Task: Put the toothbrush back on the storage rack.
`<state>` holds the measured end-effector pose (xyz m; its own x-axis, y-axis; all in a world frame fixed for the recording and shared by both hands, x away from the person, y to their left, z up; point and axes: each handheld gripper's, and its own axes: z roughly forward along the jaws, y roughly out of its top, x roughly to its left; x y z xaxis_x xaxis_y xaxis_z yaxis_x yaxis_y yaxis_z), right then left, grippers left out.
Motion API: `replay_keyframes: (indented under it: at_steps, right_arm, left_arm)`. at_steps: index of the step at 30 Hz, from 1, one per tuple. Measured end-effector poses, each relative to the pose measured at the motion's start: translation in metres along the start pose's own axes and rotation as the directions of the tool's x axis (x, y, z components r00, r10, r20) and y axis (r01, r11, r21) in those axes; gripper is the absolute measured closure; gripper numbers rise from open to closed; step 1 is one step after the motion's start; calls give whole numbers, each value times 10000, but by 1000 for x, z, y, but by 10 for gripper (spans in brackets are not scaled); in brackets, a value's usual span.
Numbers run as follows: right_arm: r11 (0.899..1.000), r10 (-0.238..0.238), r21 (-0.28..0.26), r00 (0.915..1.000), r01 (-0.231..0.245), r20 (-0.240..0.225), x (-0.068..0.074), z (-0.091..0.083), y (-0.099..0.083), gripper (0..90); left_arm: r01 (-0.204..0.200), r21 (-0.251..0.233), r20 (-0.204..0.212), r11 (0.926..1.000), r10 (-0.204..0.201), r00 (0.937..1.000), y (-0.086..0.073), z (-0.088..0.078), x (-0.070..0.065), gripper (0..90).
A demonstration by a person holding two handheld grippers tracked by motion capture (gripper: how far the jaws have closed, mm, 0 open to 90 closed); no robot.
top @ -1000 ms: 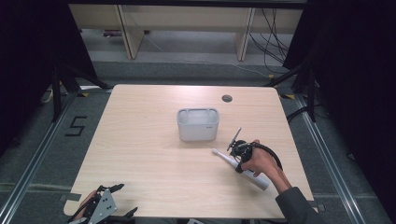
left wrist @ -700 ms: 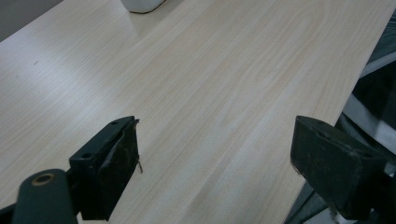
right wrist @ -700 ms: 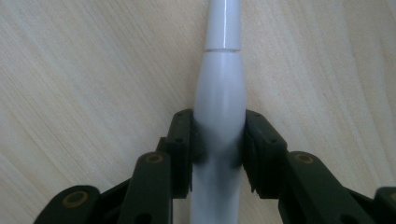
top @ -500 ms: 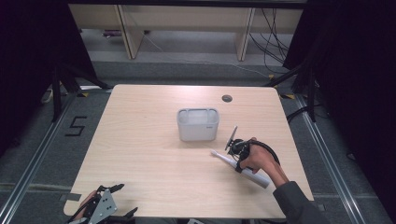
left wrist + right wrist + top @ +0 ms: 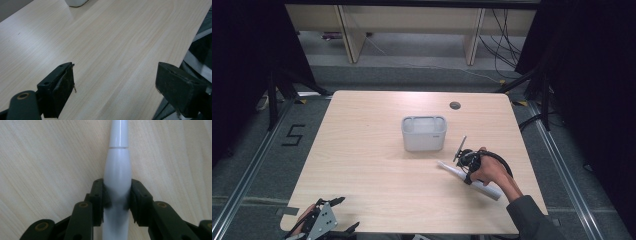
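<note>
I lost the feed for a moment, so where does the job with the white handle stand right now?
Done: the right gripper has closed on the white handle, its pads pressing both sides. In hand: the handle lies on the table, gripped but not lifted. Left: probably carrying it to the white bin, which looks empty from above. The left gripper waits open at the table's near edge.

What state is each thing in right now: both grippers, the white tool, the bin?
Right gripper: shut on the white handle, pads pressing both its sides.
White handle: lying flat on the table, tapered end pointing towards the bin, clamped at its thick part.
Left gripper: open, nothing between its jaws, at the table's near edge.
White bin: upright, mid-table; apart from the handle.
Table: wooden top bearing the bin and the handle.
</note>
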<state>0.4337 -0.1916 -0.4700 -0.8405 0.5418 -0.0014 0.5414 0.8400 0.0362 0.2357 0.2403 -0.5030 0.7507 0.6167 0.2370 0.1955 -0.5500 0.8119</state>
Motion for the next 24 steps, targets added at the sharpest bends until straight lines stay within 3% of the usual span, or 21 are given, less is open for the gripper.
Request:
replay_keyframes:
  at_steps: [1,2,6,8,11,13,15,16,17,18,19,23,24]
  right_arm:
    - [9999,-98,-30,9999,98,57,-1,-2,-1,670]
    - [9991,-11,-429,10000,12,15,-1,-7,-4,670]
    - [9959,257,-864,9997,-255,8,0,-18,-9,671]
    - [9881,193,-1530,9994,-146,291,-2,-29,-16,671]
    - [9792,117,-2026,9997,-75,194,-2,-38,-19,671]
    - [9574,151,-2887,9990,-22,425,-4,-53,-27,671]
    - [9523,169,-3051,9988,-19,463,-5,-55,-28,672]
    - [9323,295,-3613,9991,-161,316,-6,-62,-32,672]
    - [9323,295,-3613,9991,-161,316,-6,-62,-32,672]
    - [9167,515,-3983,9980,-330,358,-8,-67,-35,671]
    - [9167,515,-3983,9980,-330,358,-8,-67,-35,671]
    - [8942,705,-4450,9970,-490,318,-10,-72,-38,671]
    - [8782,755,-4762,9962,-455,440,-12,-74,-38,671]
  left_arm:
    - [27,138,74,9999,-28,10000,0,-1,0,149]
    - [-57,222,34,9997,56,10000,1,-2,1,149]
    - [-39,145,-19,9999,39,10000,1,-2,1,149]
    - [-33,143,-2,9999,33,10000,1,-2,1,149]
    - [-49,152,40,9999,48,10000,1,-1,1,149]
    - [-23,54,-32,10000,23,10000,0,-1,1,149]
    - [-36,84,0,10000,36,10000,0,-1,1,149]
    - [-34,138,6,9999,34,10000,0,-1,1,149]
    - [-34,138,6,9999,34,10000,0,-1,1,148]
    - [-94,170,26,9998,94,10000,0,-1,2,149]
    - [-103,236,56,9997,102,9999,0,-1,2,149]
    - [14,83,-16,10000,-14,10000,0,-1,1,148]
    - [31,77,-24,10000,-30,10000,0,-1,1,149]
